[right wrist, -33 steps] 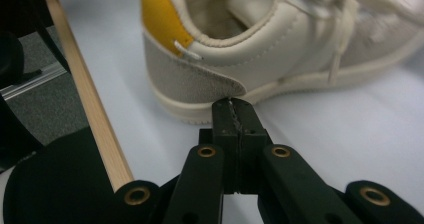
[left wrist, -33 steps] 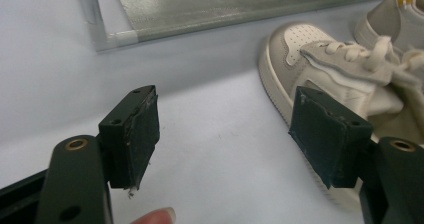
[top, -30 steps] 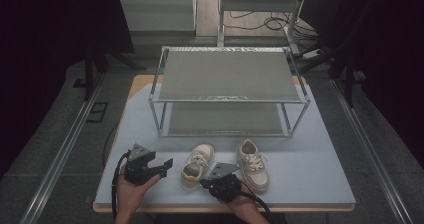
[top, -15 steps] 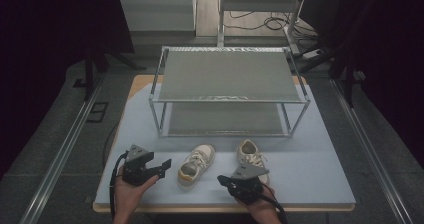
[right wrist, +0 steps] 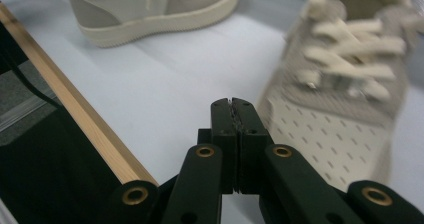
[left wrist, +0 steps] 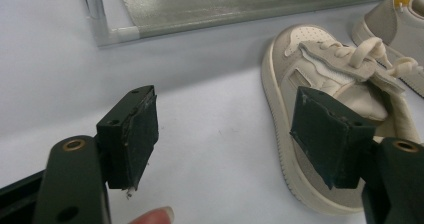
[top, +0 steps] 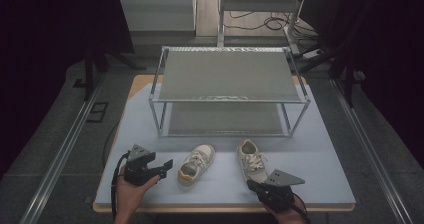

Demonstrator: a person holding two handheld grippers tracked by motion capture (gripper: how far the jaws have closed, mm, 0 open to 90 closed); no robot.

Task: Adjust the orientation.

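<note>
Now my left gripper (top: 167, 165) hovers wide open and empty, the left shoe (top: 196, 160) just beside its far jaw. Right gripper (right wrist: 232, 104) is pressed shut, empty, with the right shoe (top: 251, 159) just ahead.

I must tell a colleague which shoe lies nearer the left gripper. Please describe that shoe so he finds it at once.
Start at the metal rack on the blue-grey table. In front of it lie two cream shoes; take the left shoe, beside the left gripper. Unlike the right shoe, it lies slanted, heel toward the table's near edge.
</note>
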